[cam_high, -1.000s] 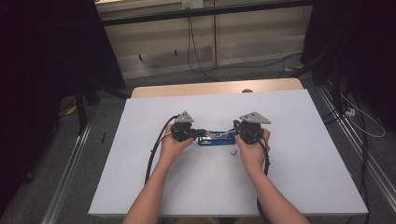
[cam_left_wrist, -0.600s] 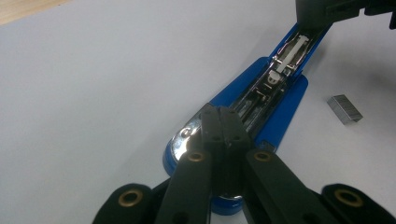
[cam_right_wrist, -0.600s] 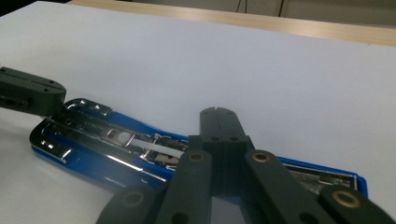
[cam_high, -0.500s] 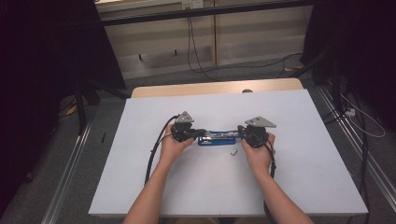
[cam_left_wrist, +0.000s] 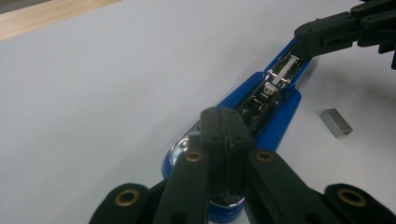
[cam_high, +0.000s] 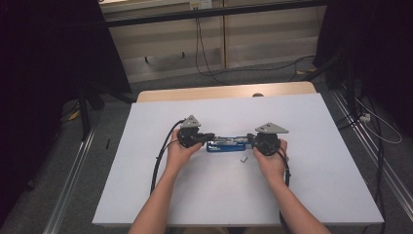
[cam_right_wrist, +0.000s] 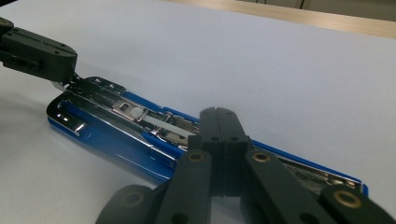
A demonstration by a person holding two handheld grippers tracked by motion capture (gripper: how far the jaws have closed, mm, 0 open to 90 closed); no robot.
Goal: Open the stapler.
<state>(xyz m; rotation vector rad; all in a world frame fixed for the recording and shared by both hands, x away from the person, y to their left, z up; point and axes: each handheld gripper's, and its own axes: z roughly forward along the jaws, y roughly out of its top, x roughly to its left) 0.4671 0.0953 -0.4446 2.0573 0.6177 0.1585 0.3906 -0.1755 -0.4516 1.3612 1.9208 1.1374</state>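
Observation:
A blue stapler [cam_high: 226,143] lies opened out flat on the white tabletop [cam_high: 219,195], its metal magazine facing up. My left gripper [cam_high: 210,138] is shut, its closed tips [cam_left_wrist: 225,114] resting over the stapler's [cam_left_wrist: 275,116] rounded chrome end with nothing seen between the pads. My right gripper [cam_high: 248,139] is shut too, its tips [cam_right_wrist: 219,114] over the other end of the stapler [cam_right_wrist: 107,130]. Each gripper also appears at the far end in the other's view: right gripper [cam_left_wrist: 308,37], left gripper [cam_right_wrist: 70,60]. A small strip of staples [cam_high: 243,158] [cam_left_wrist: 336,122] lies loose beside the stapler.
A wooden table edge [cam_high: 219,91] runs along the back of the white surface. Cables [cam_high: 204,58] trail on the floor beyond it, metal rails [cam_high: 73,185] flank both sides, and dark curtains [cam_high: 44,73] hang left and right.
My right gripper has shifted slightly to the right along the stapler. The left hand and the stapler have stayed put.

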